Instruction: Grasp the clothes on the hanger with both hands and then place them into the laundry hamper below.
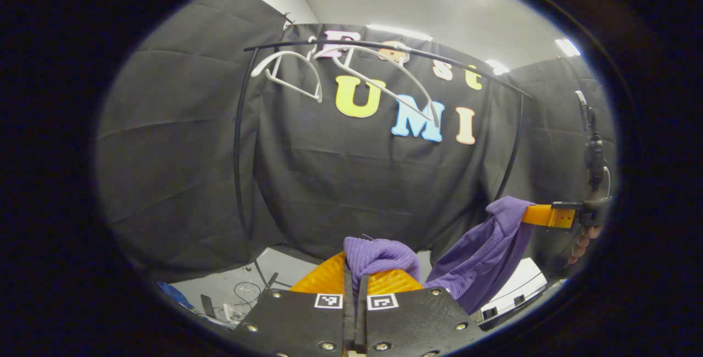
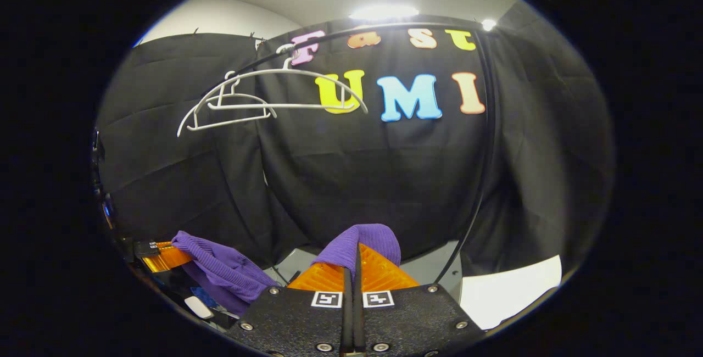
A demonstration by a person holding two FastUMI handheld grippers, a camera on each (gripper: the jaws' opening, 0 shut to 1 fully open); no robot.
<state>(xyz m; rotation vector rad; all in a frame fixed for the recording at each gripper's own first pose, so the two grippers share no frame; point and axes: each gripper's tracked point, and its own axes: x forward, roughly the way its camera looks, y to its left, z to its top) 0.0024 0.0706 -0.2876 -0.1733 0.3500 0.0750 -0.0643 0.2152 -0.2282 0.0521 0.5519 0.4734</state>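
Purple garment (image 1: pixel 483 258) off the rack, strung between both grippers, below the rail (image 1: pixel 384 46). Left gripper (image 1: pixel 356 274): jaws pressed together, pinching a bunched fold of it. Right gripper (image 2: pixel 356 266): jaws likewise closed on another fold. 2 white hangers (image 2: pixel 258 99) hang bare on the rail, up left.

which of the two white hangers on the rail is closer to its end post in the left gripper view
The smaller-looking hanger, hung by the left post; the other hanger hangs toward mid-rail.
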